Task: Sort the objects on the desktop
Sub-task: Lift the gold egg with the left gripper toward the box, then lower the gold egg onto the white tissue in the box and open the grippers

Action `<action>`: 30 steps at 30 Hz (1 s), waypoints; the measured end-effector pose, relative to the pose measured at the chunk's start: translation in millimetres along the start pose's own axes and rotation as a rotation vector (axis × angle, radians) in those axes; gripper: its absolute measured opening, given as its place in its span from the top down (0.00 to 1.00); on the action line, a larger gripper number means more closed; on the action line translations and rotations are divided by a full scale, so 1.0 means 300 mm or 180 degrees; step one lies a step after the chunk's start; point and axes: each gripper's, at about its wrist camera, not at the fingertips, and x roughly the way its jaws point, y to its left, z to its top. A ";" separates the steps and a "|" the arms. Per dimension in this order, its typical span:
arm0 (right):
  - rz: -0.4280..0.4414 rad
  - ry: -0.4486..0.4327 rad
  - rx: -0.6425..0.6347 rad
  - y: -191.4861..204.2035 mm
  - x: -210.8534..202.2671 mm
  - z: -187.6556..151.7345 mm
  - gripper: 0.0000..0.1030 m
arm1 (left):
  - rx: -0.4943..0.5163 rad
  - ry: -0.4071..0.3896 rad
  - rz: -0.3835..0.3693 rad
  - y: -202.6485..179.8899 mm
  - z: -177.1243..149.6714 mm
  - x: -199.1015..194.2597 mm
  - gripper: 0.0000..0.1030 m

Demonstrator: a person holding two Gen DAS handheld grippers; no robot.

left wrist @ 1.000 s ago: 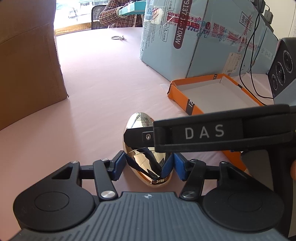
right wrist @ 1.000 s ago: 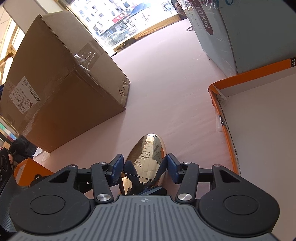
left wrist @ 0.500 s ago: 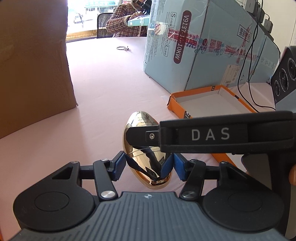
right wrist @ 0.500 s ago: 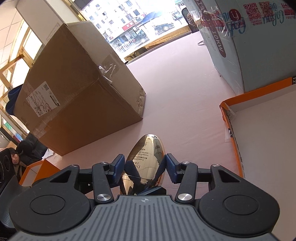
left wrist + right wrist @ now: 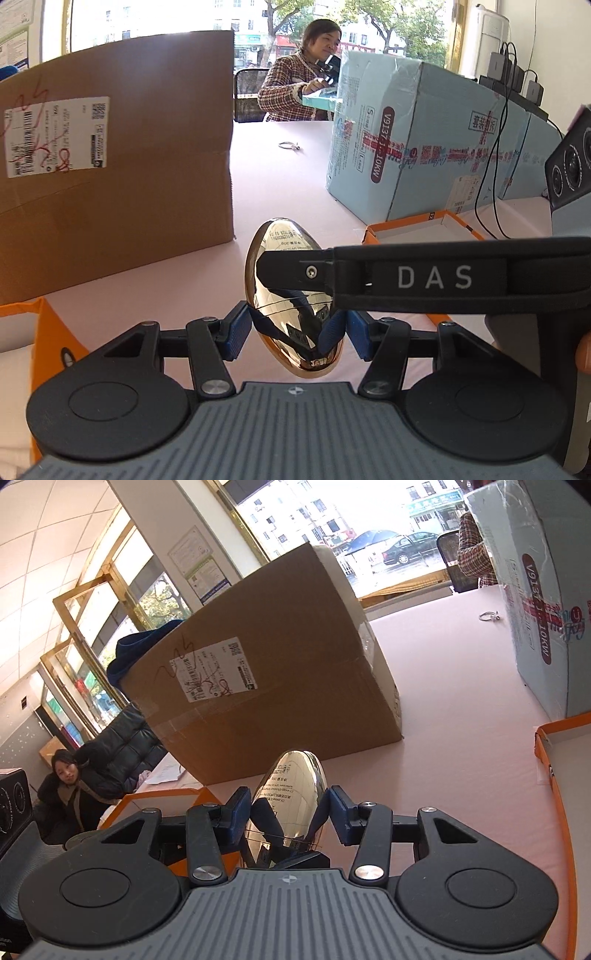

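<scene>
A pink table [image 5: 280,184] runs toward bright street windows, with a brown carton [image 5: 110,177] along its left side and a pale blue carton [image 5: 424,155] on the right; a seated person [image 5: 295,85] works at the far edge. Both claws are clamped on one gold, mirror-bright, egg-shaped case [image 5: 284,280]; the left gripper [image 5: 295,332] pinches its near end between blue pads, and the right gripper [image 5: 284,812] grips it from the other side, one black finger crossing the left view. Over the last second both views have swung upward, so the brown carton's label and the windows now show where mostly tabletop showed before; the case appears raised clear of the table, which suggests it is being carried. An orange-rimmed tray [image 5: 424,229] lies just to the right, another orange box [image 5: 44,325] near the left front corner; which is its destination cannot be told. Open room is the pink lane between the cartons; the brown carton's near corner and the tray rims are the edges to clear.
</scene>
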 end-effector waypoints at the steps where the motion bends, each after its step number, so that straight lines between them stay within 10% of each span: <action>1: 0.0023 -0.0011 -0.0056 0.044 -0.001 0.003 0.58 | -0.0013 -0.0051 0.0030 0.019 -0.002 -0.041 0.50; 16: 0.0281 0.0133 -0.0907 0.656 0.138 -0.064 0.58 | -0.0343 -0.0406 0.0507 0.373 -0.124 -0.510 0.50; 30: 0.0373 0.0703 -0.1041 0.844 0.492 -0.197 0.59 | -0.0822 0.0111 0.0970 0.702 -0.261 -0.431 0.50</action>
